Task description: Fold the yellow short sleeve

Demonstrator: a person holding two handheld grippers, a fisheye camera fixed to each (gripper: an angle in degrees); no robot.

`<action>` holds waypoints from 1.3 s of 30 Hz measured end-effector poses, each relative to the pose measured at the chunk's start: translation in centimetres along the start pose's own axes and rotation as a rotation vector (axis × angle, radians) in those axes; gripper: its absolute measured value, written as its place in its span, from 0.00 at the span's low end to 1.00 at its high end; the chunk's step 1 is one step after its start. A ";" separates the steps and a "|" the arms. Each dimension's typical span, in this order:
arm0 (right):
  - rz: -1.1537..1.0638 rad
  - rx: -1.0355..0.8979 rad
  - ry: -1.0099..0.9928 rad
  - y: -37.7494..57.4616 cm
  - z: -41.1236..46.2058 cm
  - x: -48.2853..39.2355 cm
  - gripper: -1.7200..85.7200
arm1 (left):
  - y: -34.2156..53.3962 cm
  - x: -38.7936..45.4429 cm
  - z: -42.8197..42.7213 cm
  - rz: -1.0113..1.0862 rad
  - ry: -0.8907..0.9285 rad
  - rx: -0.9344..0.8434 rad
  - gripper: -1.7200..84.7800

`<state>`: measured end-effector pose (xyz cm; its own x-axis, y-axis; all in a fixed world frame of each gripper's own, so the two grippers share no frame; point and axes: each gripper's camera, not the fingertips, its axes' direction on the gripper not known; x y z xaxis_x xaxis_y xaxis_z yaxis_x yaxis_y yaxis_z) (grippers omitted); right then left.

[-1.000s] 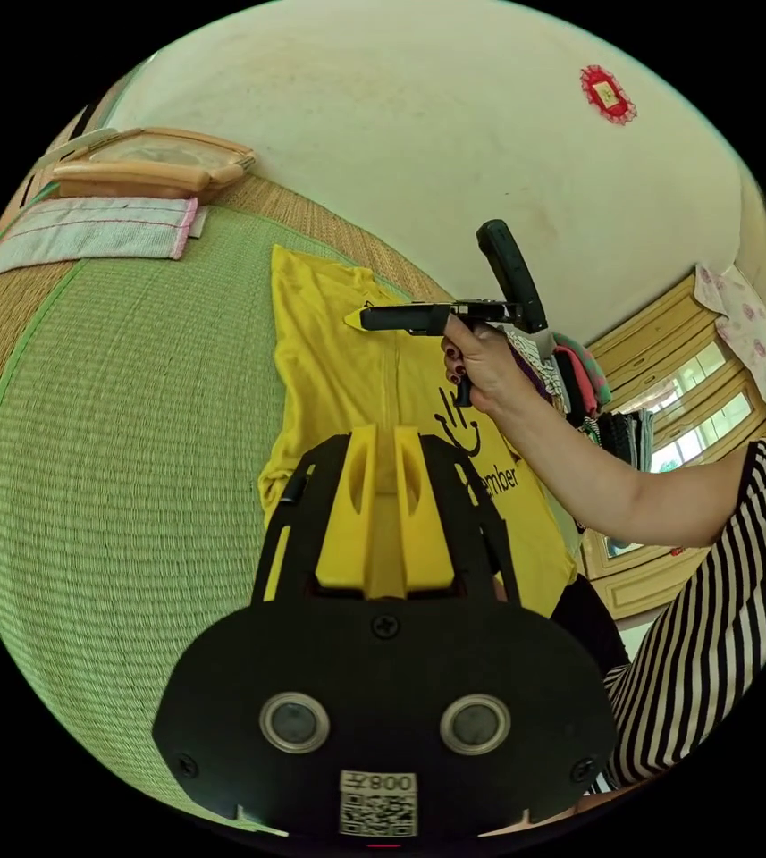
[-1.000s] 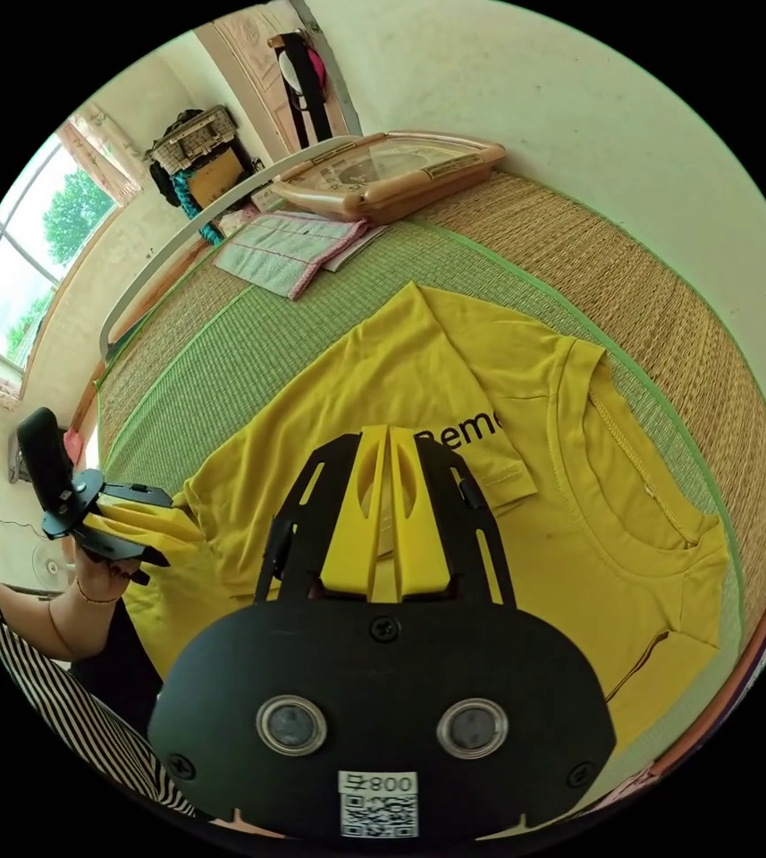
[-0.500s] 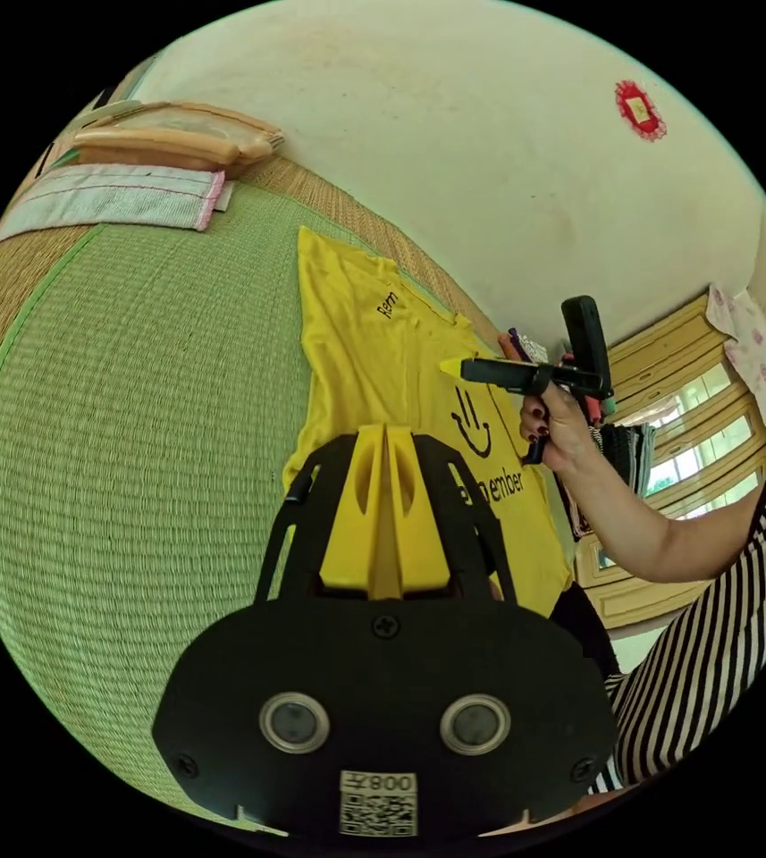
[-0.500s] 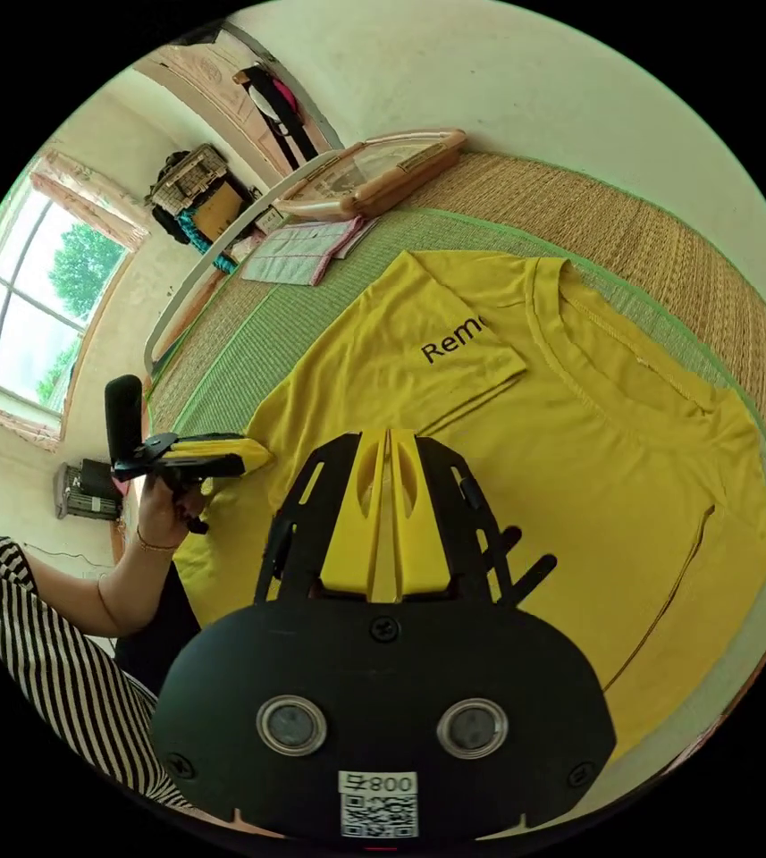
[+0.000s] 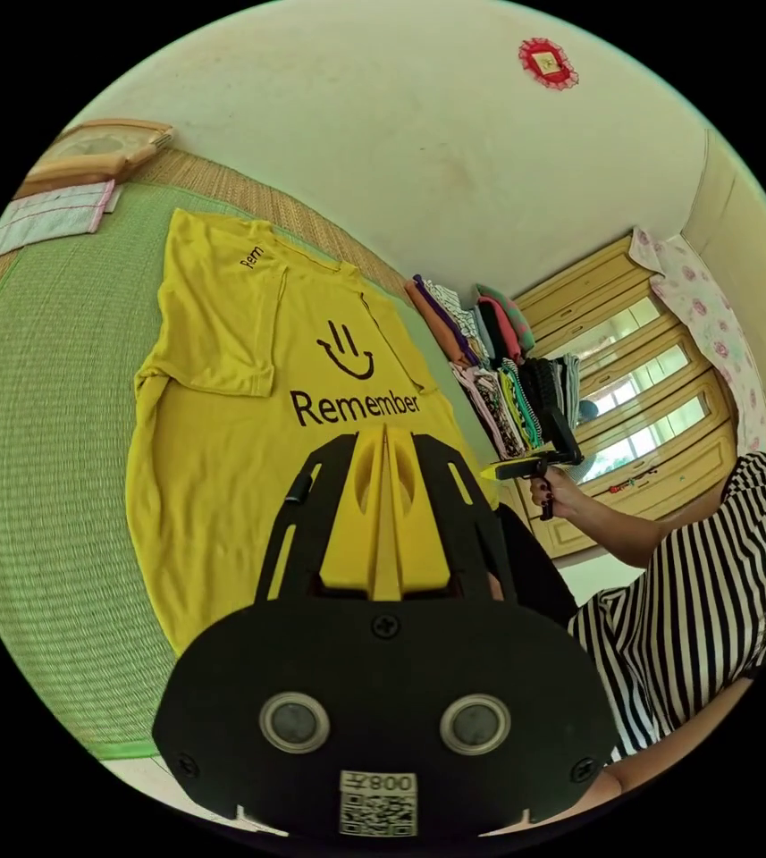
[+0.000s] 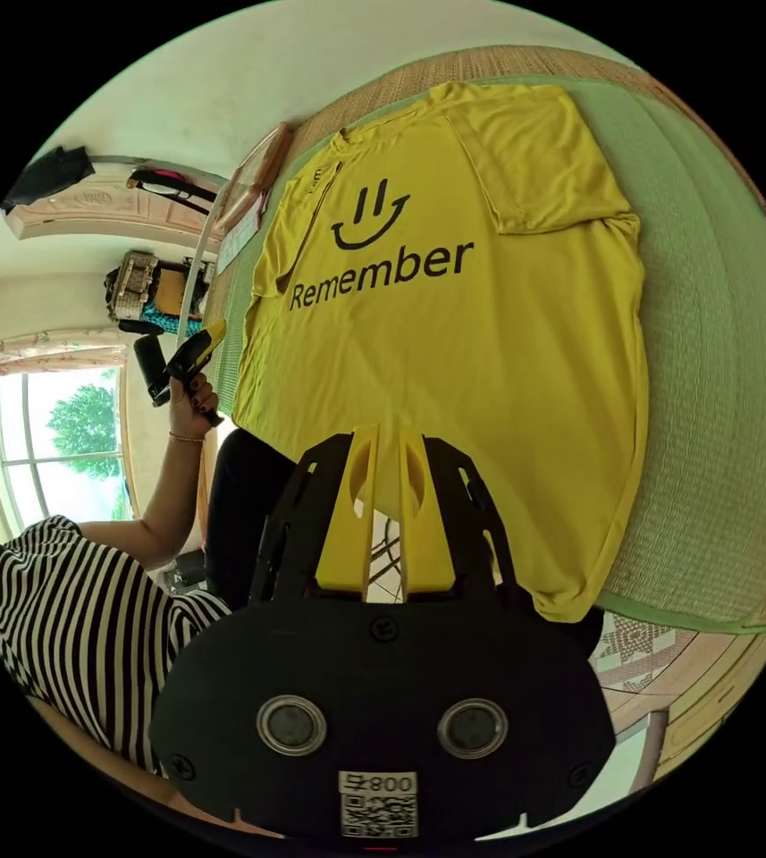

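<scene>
Both my tools backed off | left tool closed empty, right tool nearly closed, empty | yellow shirt flat on mat, sleeves tucked | body fold remains.

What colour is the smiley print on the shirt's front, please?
Black, on the yellow shirt; the smiley print shows best in the right gripper view.

Yellow shirt, black print; green woven mat; black-and-white striped top
</scene>
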<state>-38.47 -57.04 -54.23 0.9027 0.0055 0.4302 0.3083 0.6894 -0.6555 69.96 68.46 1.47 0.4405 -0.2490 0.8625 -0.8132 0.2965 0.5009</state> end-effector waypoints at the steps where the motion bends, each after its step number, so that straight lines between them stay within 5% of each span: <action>1: 0.016 0.010 -0.010 2.3 -0.5 1.1 0.07 | 0.7 0.4 -0.3 -0.004 -0.007 -0.012 0.02; 17: 0.205 0.124 0.098 28.0 -3.5 13.7 0.14 | 22.2 5.9 -12.8 -0.315 -0.048 0.079 0.07; 31: 0.053 -0.011 0.279 28.7 2.0 12.9 0.15 | 25.3 8.8 -12.0 -0.350 0.054 0.047 0.07; 39: -0.044 -0.060 0.234 30.6 2.5 11.3 0.05 | 26.1 10.0 -11.6 -0.352 0.048 -0.017 0.07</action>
<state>-19.55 -34.02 -67.85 0.9307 -0.1963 0.3085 0.3599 0.6408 -0.6781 57.55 84.40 23.96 0.7099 -0.2954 0.6393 -0.6024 0.2154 0.7686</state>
